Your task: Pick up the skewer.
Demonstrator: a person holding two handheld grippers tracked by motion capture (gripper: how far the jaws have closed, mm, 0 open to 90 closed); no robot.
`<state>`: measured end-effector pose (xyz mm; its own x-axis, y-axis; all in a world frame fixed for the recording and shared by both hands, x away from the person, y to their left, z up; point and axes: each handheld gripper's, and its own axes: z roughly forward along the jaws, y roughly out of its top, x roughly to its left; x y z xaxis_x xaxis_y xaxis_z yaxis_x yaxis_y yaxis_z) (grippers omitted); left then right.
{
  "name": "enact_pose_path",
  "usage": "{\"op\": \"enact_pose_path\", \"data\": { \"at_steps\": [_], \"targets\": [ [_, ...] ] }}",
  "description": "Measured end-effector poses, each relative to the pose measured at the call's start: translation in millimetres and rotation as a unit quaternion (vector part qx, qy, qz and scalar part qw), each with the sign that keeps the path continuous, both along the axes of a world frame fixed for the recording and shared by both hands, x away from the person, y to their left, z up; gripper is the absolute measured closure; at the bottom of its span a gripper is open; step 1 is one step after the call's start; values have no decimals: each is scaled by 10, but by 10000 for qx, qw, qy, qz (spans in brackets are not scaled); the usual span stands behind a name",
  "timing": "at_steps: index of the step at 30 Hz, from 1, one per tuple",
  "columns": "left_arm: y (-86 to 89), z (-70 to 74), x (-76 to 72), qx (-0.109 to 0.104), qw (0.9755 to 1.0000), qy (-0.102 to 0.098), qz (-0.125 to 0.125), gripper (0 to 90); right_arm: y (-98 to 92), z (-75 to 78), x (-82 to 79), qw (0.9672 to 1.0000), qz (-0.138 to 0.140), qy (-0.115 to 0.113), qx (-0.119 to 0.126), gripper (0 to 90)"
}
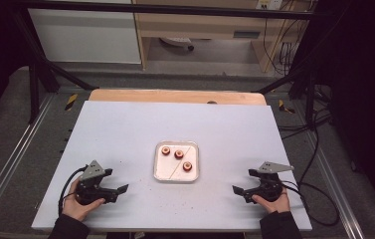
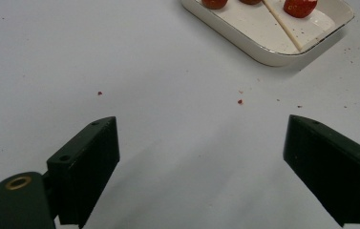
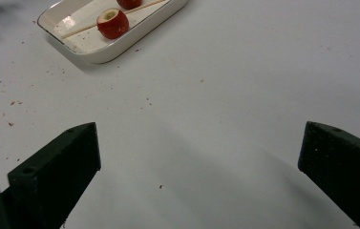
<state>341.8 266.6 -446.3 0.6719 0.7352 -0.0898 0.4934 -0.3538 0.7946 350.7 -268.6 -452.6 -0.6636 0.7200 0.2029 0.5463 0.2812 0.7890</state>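
Left gripper (image 1: 117, 190): held low over the near-left part of the white table (image 1: 125, 129), jaws spread wide, nothing between them; in the left gripper view only bare tabletop with a few red crumbs lies between the two black jaws. Person's left hand (image 1: 78, 201) wraps the body from below, cable looping off to the left.

Right gripper (image 1: 238, 191): held over the near-right part of the table, jaws likewise wide apart and empty; right hand (image 1: 269, 200) grips the body, cable trailing right. Both grippers point inward toward the table centre, well apart from each other.

White tray (image 1: 162, 172): between the two grippers and a little farther from the person, apart from both. In it lie three red fruit pieces (image 1: 179, 154), cored, pale centres facing up. A thin wooden skewer (image 1: 184, 159) lies diagonally across the tray floor, running between the pieces. Red specks are scattered on the table around the tray's near side
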Motion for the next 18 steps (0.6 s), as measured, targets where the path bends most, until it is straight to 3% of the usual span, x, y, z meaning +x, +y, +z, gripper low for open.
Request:
{"op": "enact_pose_path", "data": {
  "at_steps": [18],
  "targets": [
    [-167, 57, -12, 42, 10000, 48, -65, 90, 14, -13, 5, 10000, -20, -17, -58, 7]
  ]
}}
